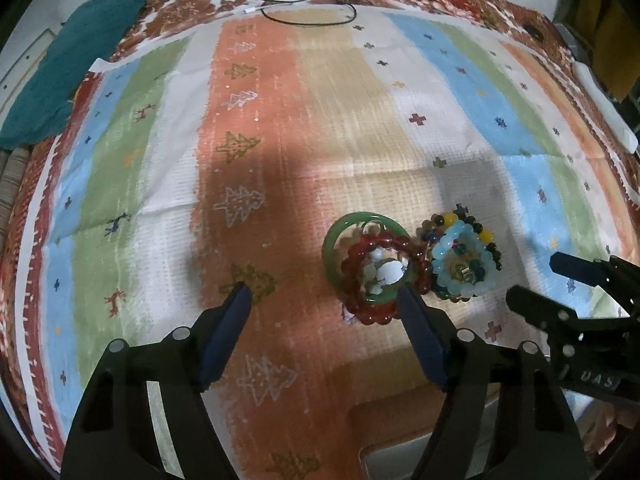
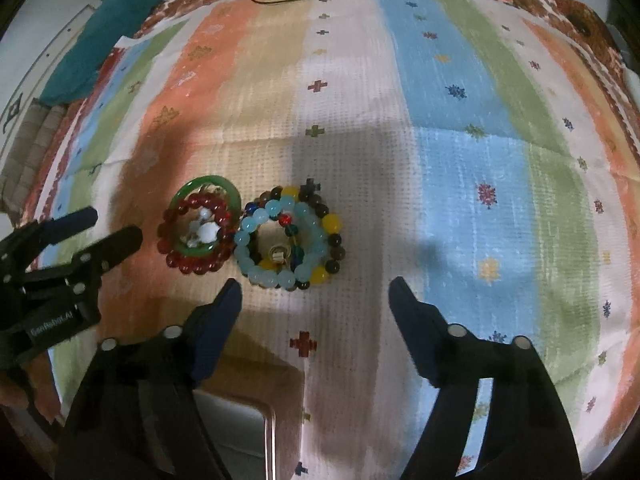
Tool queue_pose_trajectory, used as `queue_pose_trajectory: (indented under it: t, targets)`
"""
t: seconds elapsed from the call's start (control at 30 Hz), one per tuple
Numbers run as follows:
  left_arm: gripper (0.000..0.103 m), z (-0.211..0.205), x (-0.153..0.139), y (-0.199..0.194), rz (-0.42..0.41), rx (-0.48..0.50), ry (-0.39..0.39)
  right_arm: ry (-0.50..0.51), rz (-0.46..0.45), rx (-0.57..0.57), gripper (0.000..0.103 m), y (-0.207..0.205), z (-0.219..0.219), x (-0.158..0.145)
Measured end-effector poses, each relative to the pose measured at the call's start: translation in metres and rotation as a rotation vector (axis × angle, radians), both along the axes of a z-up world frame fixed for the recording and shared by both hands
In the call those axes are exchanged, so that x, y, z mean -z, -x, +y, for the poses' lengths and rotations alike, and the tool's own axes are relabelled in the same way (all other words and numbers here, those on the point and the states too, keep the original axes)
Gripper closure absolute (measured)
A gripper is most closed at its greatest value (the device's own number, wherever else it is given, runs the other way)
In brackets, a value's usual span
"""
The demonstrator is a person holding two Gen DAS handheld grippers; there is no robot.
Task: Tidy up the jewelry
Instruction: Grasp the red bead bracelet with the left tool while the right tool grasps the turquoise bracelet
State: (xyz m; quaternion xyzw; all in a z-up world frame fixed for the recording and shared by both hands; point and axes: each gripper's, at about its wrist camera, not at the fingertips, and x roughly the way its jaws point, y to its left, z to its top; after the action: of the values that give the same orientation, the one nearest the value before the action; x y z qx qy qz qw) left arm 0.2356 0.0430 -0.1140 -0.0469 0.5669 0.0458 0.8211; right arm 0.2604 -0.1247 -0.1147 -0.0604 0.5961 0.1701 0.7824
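**Two tangled heaps, two spread grippers: the risk is lifting more than one piece**

The striped cloth covering the counter carries all the jewelry in two heaps touching each other, near the counter's near edge and well clear of its far edge, where a black cord lies.

The left gripper has its jaws spread, nothing between them; one fingertip overlaps the green bangle heap, where a red bead bracelet lies across the ring. A pinch here could snag both together.

The right gripper is likewise spread and empty, just short of the pale blue bead bracelet, which is interlaced with a yellow-and-dark bead bracelet. Pulling one would likely drag its neighbour, or scatter the small pieces lying inside.
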Motion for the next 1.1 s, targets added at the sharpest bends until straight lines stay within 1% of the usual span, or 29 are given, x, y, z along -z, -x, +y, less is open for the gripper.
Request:
queue_pose_trajectory:
  t: [0.17,0.47,0.5,0.53,0.6,0.7,0.77,0.8,0.83,0.9,0.93,0.97,1.03,1.07,1.1]
  targets:
    - [0.032,0.001,0.005,-0.007,0.011,0.005,0.006,0.024,0.01,0.007,0.037,-0.007,0.003,0.01]
    - [0.037,0.0,0.025,-0.02,0.058,0.016,-0.001,0.05,0.032,0.001,0.049,-0.015,0.013,0.022]
    - [0.037,0.0,0.027,-0.021,0.062,0.012,0.0,0.048,0.031,0.001,0.053,-0.015,0.014,0.022]
    - [0.038,0.0,0.029,-0.023,0.065,0.01,0.005,0.044,0.025,0.004,0.06,-0.016,0.014,0.021]
    - [0.039,0.0,0.033,-0.026,0.076,0.011,0.02,0.052,0.023,0.002,0.061,-0.019,0.016,0.022]
    - [0.042,-0.004,0.04,-0.029,0.094,0.019,0.001,0.063,0.045,-0.009,0.062,-0.021,0.02,0.027]
    - [0.047,-0.006,0.043,-0.03,0.102,0.022,-0.002,0.064,0.051,-0.003,0.064,-0.024,0.02,0.031]
    - [0.049,-0.007,0.044,-0.031,0.106,0.024,0.0,0.064,0.055,-0.003,0.066,-0.025,0.02,0.032]
    - [0.052,-0.007,0.045,-0.031,0.109,0.024,-0.001,0.067,0.057,-0.004,0.069,-0.026,0.02,0.033]
    - [0.058,-0.009,0.048,-0.033,0.117,0.026,0.0,0.076,0.06,-0.007,0.07,-0.027,0.022,0.036]
    - [0.062,-0.01,0.049,-0.033,0.12,0.028,0.001,0.08,0.061,-0.008,0.072,-0.027,0.023,0.037]
    - [0.071,-0.011,0.05,-0.034,0.123,0.03,0.001,0.085,0.061,-0.008,0.073,-0.027,0.023,0.037]
    - [0.077,-0.013,0.052,-0.034,0.123,0.033,0.004,0.102,0.053,-0.013,0.081,-0.028,0.025,0.037]
    - [0.081,-0.013,0.052,-0.035,0.122,0.034,0.006,0.11,0.049,-0.019,0.083,-0.028,0.027,0.037]
    - [0.082,-0.014,0.052,-0.035,0.123,0.034,0.009,0.116,0.045,-0.026,0.086,-0.027,0.028,0.037]
